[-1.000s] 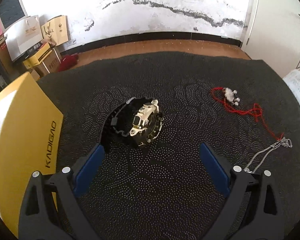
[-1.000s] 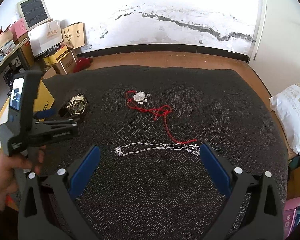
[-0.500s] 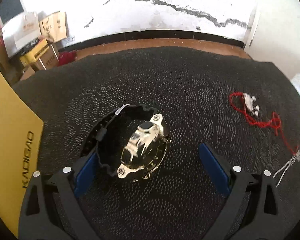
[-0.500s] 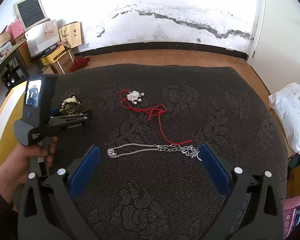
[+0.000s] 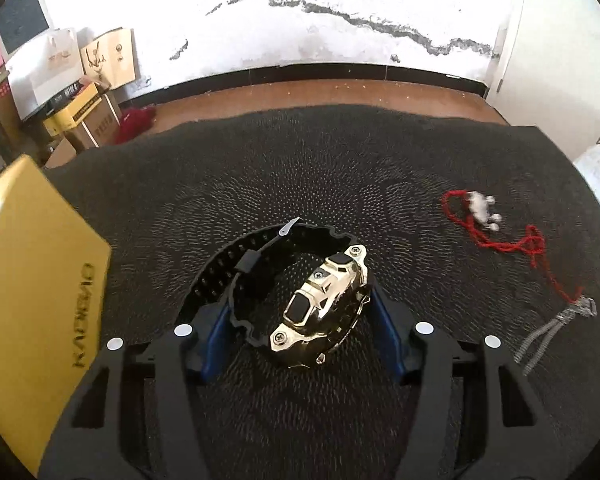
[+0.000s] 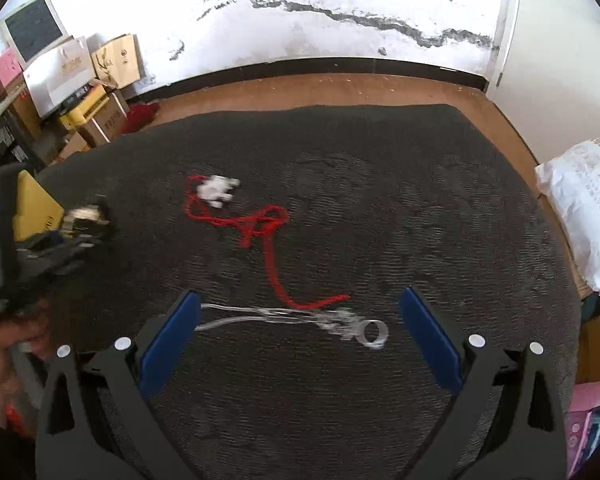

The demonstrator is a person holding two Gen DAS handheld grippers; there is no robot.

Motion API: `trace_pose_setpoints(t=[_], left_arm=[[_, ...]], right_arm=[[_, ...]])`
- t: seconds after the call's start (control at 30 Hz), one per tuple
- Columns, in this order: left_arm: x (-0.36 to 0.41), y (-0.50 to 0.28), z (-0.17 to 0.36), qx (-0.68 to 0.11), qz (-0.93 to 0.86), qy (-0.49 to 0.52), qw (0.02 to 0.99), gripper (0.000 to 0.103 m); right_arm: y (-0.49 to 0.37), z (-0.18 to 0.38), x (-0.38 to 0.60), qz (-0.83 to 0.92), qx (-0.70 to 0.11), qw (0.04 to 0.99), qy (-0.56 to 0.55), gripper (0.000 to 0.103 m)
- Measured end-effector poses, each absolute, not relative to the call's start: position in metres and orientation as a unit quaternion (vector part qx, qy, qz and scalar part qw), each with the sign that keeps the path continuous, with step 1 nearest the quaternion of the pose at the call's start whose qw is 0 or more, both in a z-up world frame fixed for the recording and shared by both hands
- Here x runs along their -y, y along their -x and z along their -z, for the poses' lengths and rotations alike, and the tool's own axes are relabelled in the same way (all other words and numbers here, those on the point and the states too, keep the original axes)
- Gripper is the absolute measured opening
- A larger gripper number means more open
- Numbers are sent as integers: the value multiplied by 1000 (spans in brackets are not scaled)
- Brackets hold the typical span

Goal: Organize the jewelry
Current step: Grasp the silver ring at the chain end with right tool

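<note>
A gold-cased watch [image 5: 324, 300] with a black strap lies on its side on the dark mat [image 5: 300, 168]. My left gripper [image 5: 300, 308] straddles it with its jaws closing. One blue pad rests against the strap and the other against the case. In the right wrist view my right gripper [image 6: 300, 300] hangs open just above a silver chain [image 6: 284, 314], which lies crosswise between the fingers. A red cord necklace [image 6: 260, 224] with a white pendant [image 6: 216, 190] lies farther back. The left gripper [image 6: 60, 240] and the watch show blurred at the left.
A yellow box lid [image 5: 32, 280] lies at the mat's left edge. The red cord [image 5: 496, 240] and the silver chain [image 5: 552, 328] are to the right of the watch. A white bag [image 6: 580, 208] sits right of the mat. Cartons [image 6: 96, 112] stand by the far wall.
My left gripper moved up over the watch and its jaws narrowed onto it. My right gripper came down and forward, and the silver chain now lies between its fingers.
</note>
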State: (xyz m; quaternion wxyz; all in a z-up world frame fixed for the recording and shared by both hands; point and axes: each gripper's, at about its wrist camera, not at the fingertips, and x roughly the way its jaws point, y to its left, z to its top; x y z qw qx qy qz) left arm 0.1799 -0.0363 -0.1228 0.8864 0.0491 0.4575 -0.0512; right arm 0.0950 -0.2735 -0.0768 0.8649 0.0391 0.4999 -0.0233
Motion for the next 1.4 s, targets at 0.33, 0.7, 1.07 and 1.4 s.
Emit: trace_pose_setpoints(t=[0.33,0.7,1.07,1.4], left_arm=[[23,-142,86,-445,64,-41,892,60],[22,-146,88,-447,70,-43,891,60],[32,-146,87,-447,73,-42,890,60],[36,-144,83,-445,79,-51,891,60]], right_arm=[[-73,113,318,38,-543,839,-7,96],[-78,135,308,-28,-558,829,12,95],[-76,129,311,-40,-526,849,34,41],[-72,122,279,-48,-534,842,54,18]])
